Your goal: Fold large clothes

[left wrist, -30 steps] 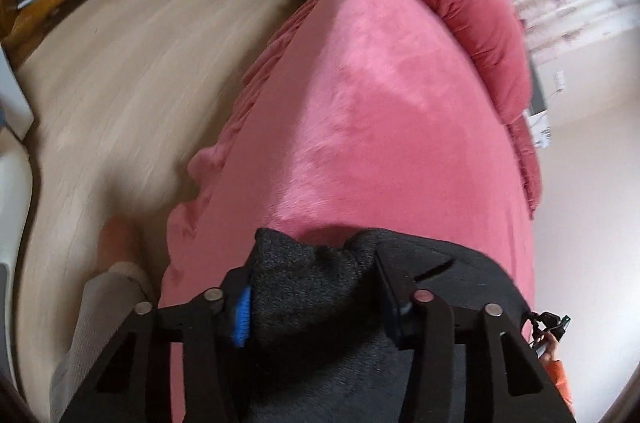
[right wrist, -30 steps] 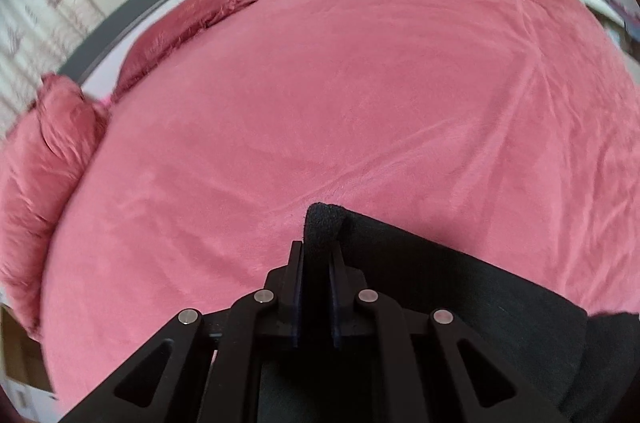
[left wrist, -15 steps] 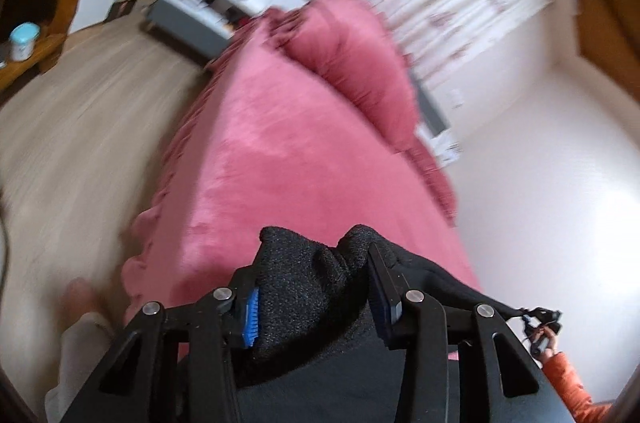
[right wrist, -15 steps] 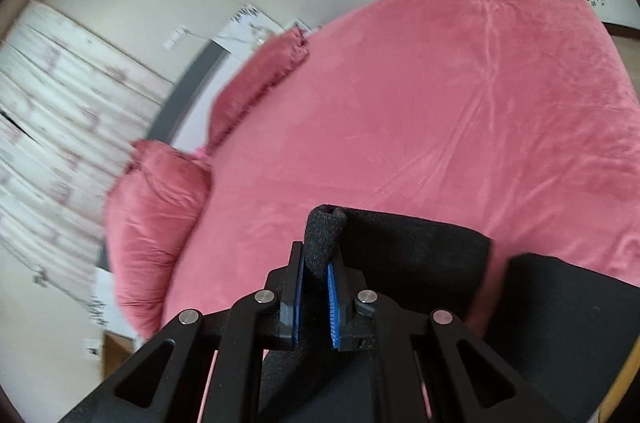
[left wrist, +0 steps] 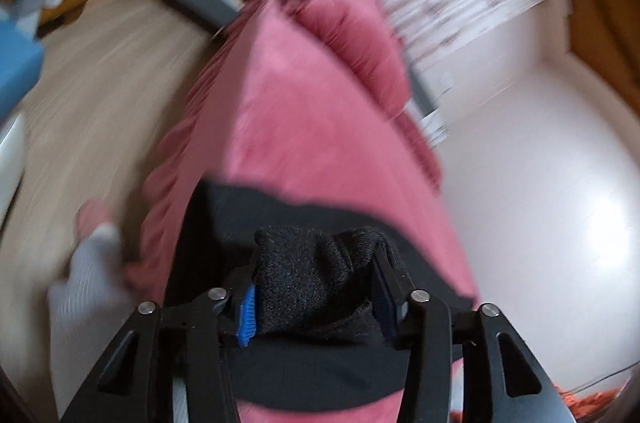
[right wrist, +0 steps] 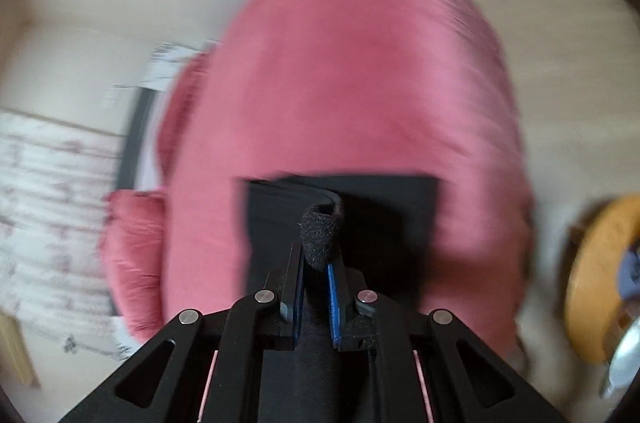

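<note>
A black knit garment point(left wrist: 280, 211) lies partly spread on the pink bed cover point(left wrist: 312, 111), its near part lifted. My left gripper point(left wrist: 316, 259) has a thick bunch of that knit filling the gap between its pads; its jaws are opening. In the right wrist view the garment point(right wrist: 384, 207) shows as a dark folded rectangle on the bed point(right wrist: 352, 71). My right gripper point(right wrist: 318, 255) is shut on a thin folded edge that sticks up between its blue pads. Both pictures are blurred by motion.
Pink pillows point(left wrist: 352, 35) lie at the head of the bed, in front of a pale curtain. Wooden floor point(left wrist: 100, 83) runs along the bed's left side, where a person's pale trouser leg point(left wrist: 88, 271) stands. A yellow round stool point(right wrist: 600, 275) is at the right.
Both grippers have swept sideways over the bed with the black garment. The right view has rolled, bringing the floor and the stool into sight. More folded black cloth now lies ahead of both grippers.
</note>
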`<state>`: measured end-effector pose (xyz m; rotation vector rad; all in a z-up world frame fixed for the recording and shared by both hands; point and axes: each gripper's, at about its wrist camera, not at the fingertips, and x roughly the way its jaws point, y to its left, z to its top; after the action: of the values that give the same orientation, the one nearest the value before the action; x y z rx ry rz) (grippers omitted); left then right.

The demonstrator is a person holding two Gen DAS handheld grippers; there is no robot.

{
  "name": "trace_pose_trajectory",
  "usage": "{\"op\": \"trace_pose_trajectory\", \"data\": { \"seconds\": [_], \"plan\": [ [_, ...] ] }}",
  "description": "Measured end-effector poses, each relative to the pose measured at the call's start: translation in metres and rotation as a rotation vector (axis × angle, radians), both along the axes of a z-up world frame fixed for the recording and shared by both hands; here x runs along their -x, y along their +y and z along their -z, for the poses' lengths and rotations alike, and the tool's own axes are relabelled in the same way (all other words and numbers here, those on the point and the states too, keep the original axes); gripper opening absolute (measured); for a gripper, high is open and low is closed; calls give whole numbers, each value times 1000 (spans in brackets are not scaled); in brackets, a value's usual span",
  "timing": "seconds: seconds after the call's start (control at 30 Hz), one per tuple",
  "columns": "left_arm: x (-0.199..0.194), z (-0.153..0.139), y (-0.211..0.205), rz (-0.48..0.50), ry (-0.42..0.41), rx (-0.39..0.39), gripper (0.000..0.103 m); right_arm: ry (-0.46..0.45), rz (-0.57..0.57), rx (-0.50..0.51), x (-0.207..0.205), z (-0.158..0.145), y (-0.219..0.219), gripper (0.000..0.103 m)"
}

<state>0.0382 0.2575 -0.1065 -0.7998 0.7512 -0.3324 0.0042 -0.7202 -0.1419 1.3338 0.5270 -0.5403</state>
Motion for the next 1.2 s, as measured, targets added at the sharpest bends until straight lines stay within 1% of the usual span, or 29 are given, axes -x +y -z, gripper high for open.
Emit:
{"op": "trace_pose_trajectory", "data": {
  "seconds": [0.03,0.1,0.2,0.23,0.27,0.3,0.33,0.4,0.43,0.47,0.53,0.57,0.6,0.63,0.67,0.7,0.77,0.8,0.83,0.9,0.93,0.97,1.0,1.03,1.07,1.1,1.13,1.17,1.2],
  "plan": [
    [6,5,0,-28,23,6,52,1,14,-15,3,11,2,11],
    [14,8,6,-56,42,70,57,-8,45,-47,8,24,4,12],
    [15,5,6,-54,83,108,64,-39,75,-94,14,31,2,14],
    [14,2,5,-50,92,120,67,-52,77,-103,16,31,1,21],
    [14,1,7,-54,95,142,75,-65,75,-113,17,32,0,26],
    [14,1,11,-75,93,192,82,-76,71,-122,16,33,1,34],
    [17,2,19,-120,81,265,83,-88,61,-131,16,33,2,38],
    [20,9,33,-189,90,355,88,-94,27,-145,11,36,6,45],
    [19,12,37,-215,107,393,89,-95,9,-143,9,37,8,46],
    [16,14,37,-224,134,410,89,-89,-7,-134,8,39,8,46],
    [3,14,29,-195,179,390,89,-44,-30,-113,-2,39,9,46],
    [-4,11,22,-178,197,358,87,-15,-43,-98,-9,38,9,43],
    [-11,8,14,-167,219,299,74,21,-52,-79,-14,35,9,22],
    [-19,5,9,-167,242,205,58,86,-79,-48,-25,27,9,9],
    [-23,2,6,-170,259,141,18,116,-99,-26,-33,18,8,9],
    [-27,1,4,-174,276,112,14,121,-108,3,-38,7,7,7],
    [-25,-3,8,-180,250,172,15,78,-130,102,-46,-32,4,7],
    [-24,-5,8,-176,244,172,16,70,-152,175,-49,-53,4,6],
    [-19,-7,9,-160,237,152,16,84,-168,244,-51,-68,5,6],
    [-14,-8,7,-137,239,101,16,105,-169,299,-50,-77,3,6],
    [-13,-4,4,-125,253,69,16,131,-159,286,-49,-69,-1,6],
    [-10,2,4,-121,272,45,16,176,-144,258,-48,-54,-6,7],
    [-8,6,5,-125,289,31,17,240,-142,237,-50,-37,-8,10],
    [-1,10,7,-130,297,32,19,330,-153,207,-51,-16,-10,19],
    [3,12,9,-140,300,40,27,417,-154,166,-50,6,-8,24],
    [6,13,11,-153,298,57,35,428,-129,144,-45,16,-5,25],
    [10,12,14,-165,288,79,39,373,-73,154,-36,18,1,30],
    [13,11,16,-175,280,94,50,331,-25,182,-28,14,9,32],
    [16,10,18,-184,277,109,59,340,2,218,-24,7,18,37]
  ]
}}
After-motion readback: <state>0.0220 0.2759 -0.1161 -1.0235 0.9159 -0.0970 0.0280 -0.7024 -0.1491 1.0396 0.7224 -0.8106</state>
